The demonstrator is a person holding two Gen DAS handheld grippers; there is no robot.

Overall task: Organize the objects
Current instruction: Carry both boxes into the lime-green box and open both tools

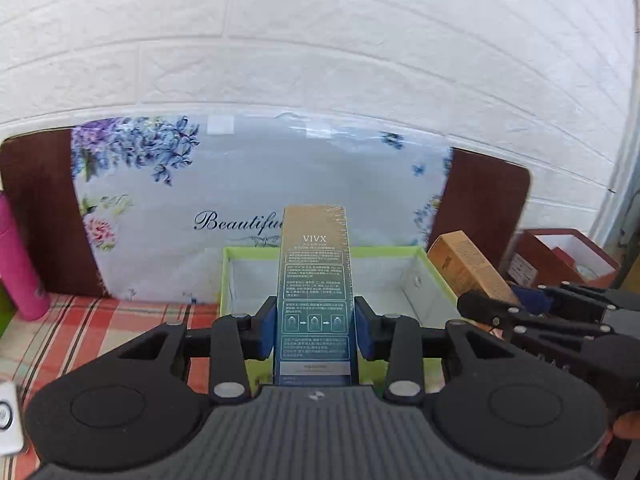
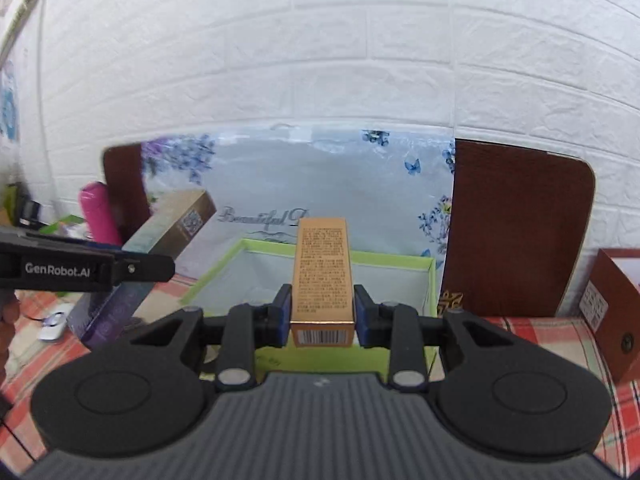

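Both grippers are loaded. The left gripper (image 1: 315,325) clenches a long teal-and-gold carton (image 1: 314,280) between its blue pads, the box jutting straight out ahead of the jaws. The right gripper (image 2: 322,312) grips a small gold carton (image 2: 322,280) the same way. Just beyond both sets of jaws sits the green-rimmed open box (image 2: 428,280) on the checked cloth (image 2: 540,332).
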